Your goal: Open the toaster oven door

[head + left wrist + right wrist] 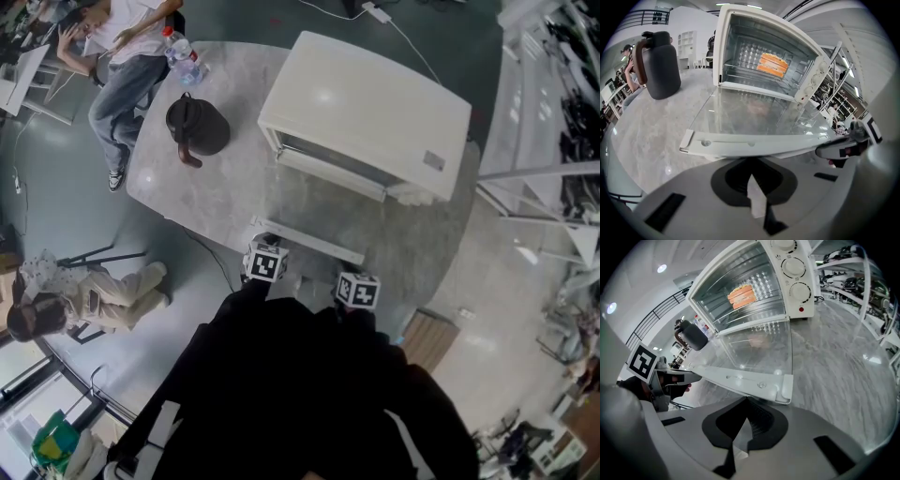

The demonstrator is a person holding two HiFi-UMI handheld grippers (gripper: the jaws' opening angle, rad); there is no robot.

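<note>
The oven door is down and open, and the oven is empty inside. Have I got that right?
Not quite. The oven is not empty: the left gripper view shows something orange inside it. The door is indeed down and open.

There is one toaster oven [366, 112] with three knobs [793, 267] and one orange item [774, 64] inside, on one table [216, 197] with one dark jug [197, 125] and one water bottle [184, 56]. Two grippers show, the left gripper [751, 176] and the right gripper [746, 417]. Two bystanders are in view, a bystander in jeans [127, 80] and a bystander in pale clothes [103, 295]
</note>
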